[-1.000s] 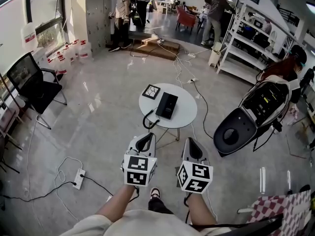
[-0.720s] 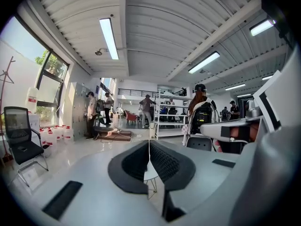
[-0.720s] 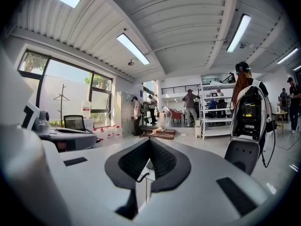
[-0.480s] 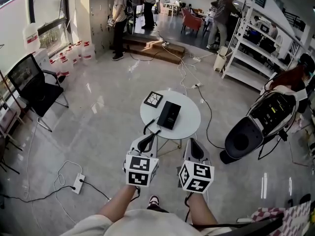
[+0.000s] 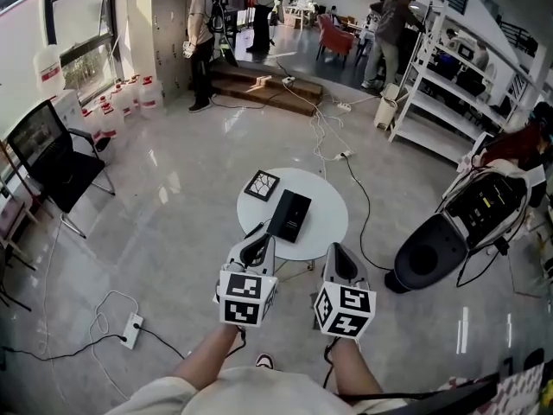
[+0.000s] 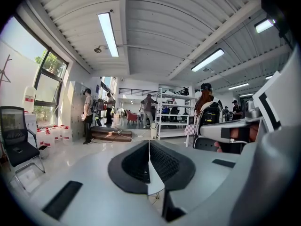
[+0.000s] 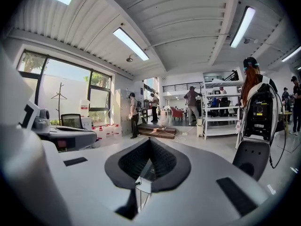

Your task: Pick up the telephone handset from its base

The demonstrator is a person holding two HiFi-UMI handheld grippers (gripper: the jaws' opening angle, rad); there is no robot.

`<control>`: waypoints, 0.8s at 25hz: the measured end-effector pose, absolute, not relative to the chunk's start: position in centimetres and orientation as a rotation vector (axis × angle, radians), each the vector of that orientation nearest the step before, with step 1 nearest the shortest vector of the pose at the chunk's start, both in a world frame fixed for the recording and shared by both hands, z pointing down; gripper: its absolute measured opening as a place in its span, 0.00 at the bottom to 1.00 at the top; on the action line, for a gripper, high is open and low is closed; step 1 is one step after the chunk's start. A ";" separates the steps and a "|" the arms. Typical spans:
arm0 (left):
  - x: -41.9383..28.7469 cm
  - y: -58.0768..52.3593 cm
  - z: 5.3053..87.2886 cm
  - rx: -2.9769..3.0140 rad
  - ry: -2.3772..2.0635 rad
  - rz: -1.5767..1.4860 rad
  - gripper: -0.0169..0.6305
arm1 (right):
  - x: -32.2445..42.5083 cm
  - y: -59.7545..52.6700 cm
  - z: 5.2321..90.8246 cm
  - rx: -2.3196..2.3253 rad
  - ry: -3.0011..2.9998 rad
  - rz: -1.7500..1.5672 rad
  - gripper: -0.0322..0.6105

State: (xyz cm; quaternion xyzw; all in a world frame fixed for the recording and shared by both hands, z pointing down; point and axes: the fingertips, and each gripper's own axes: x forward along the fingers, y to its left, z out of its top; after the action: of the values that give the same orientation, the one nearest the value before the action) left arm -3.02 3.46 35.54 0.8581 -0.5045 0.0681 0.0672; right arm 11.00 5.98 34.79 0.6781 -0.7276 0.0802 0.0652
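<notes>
A black telephone (image 5: 289, 215) with its handset resting on the base lies on a small round white table (image 5: 324, 223); its dark cord hangs off the near left edge. My left gripper (image 5: 256, 249) hovers just short of the table's near rim, shut and empty. My right gripper (image 5: 340, 259) is beside it at the near right rim, also shut with nothing held. In the left gripper view the ribbed pads (image 6: 160, 161) meet along one line. In the right gripper view a sliver of the telephone (image 7: 147, 171) shows below the closed pads (image 7: 162, 161).
A square marker tile (image 5: 262, 184) lies on the table behind the telephone. A black office chair (image 5: 52, 158) stands at left, and a power strip (image 5: 131, 328) with cables is on the floor. A black and white machine (image 5: 467, 219) is at right, with shelves (image 5: 441, 85) and several people farther back.
The table and telephone have drawn closer to both grippers as I step forward. Both grippers stay level, side by side and shut.
</notes>
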 end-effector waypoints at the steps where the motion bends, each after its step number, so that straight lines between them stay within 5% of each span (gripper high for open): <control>1: -2.8 2.9 35.4 2.584 -1.524 0.206 0.06 | 11.3 5.4 34.6 2.044 -2.199 0.240 0.09; 20: 0.0 -4.6 34.6 2.537 -1.630 0.232 0.06 | 15.5 -2.6 34.5 1.990 -2.255 0.230 0.09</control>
State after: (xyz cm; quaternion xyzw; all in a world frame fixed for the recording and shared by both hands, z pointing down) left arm 0.00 -4.60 34.63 0.8373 -0.5381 0.0765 0.0586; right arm 15.46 -2.57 34.54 0.6585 -0.7461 0.0761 0.0627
